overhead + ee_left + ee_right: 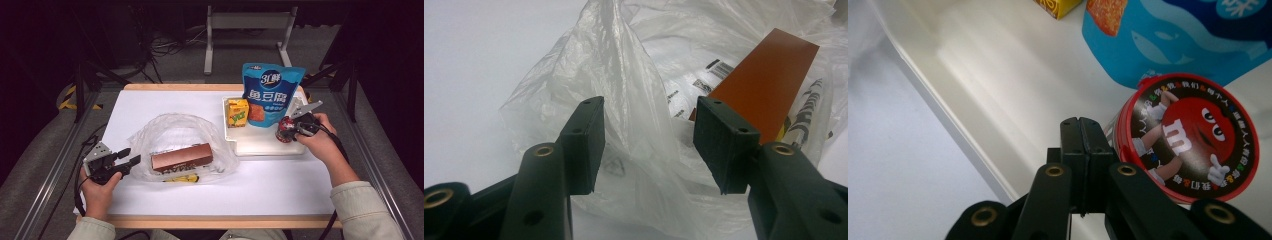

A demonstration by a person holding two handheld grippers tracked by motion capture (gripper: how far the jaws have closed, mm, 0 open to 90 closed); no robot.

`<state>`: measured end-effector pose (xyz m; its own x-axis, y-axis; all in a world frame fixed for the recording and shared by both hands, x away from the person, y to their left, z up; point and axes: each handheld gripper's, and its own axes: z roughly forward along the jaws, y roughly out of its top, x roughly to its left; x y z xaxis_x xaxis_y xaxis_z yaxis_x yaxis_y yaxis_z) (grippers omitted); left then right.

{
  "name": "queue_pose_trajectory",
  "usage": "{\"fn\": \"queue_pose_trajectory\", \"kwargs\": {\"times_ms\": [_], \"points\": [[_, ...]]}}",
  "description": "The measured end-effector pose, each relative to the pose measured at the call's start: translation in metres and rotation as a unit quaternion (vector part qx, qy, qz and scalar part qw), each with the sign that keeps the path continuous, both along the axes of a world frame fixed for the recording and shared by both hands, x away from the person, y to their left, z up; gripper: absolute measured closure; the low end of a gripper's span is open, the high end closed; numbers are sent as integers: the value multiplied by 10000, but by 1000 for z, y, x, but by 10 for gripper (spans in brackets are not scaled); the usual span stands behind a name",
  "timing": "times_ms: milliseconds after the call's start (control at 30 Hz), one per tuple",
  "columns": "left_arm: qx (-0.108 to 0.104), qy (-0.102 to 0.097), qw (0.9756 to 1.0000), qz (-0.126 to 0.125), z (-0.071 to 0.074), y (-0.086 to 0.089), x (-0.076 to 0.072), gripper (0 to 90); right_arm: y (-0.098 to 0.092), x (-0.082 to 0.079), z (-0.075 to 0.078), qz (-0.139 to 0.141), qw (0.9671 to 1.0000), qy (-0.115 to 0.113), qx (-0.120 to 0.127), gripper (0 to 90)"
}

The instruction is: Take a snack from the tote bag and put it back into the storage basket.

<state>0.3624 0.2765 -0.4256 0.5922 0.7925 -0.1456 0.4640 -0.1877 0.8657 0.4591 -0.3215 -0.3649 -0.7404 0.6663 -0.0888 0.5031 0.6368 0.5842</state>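
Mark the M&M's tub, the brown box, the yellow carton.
M&M's tub (1193,137), right gripper view, red lid.
Brown box (182,156), high view, long side face.
Yellow carton (238,113), high view, front face.

White tray (235,142) crowded along its far side by yellow drink carton (238,112), blue snack pouch (270,95) and red candy tub (286,129), bare tray floor left nearer, crumpled plastic bag (175,130) spread mid-table, open tabletop (280,185) kept between and in front.
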Motion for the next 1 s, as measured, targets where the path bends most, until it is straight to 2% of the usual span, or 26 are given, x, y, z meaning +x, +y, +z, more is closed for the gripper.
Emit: {"fn": "queue_pose_trajectory", "kwargs": {"times_ms": [267,333,433,667,1000], "points": [[-2,11,10000,-5,0,0,0,470,-4,5,-8,-96,9999,40,-118,900],[9,15,10000,-7,0,0,0,470,-6,6,-9,-110,9999,66,-38,900],[-5,12,10000,-7,0,0,0,470,-7,8,-10,-159,9998,-6,-156,900],[-4,23,10000,-11,0,0,0,469,-13,15,-15,-363,9991,-21,-210,899],[-27,28,10000,-1,-1,0,0,470,-16,22,-18,-557,9983,-64,-139,889]]}}
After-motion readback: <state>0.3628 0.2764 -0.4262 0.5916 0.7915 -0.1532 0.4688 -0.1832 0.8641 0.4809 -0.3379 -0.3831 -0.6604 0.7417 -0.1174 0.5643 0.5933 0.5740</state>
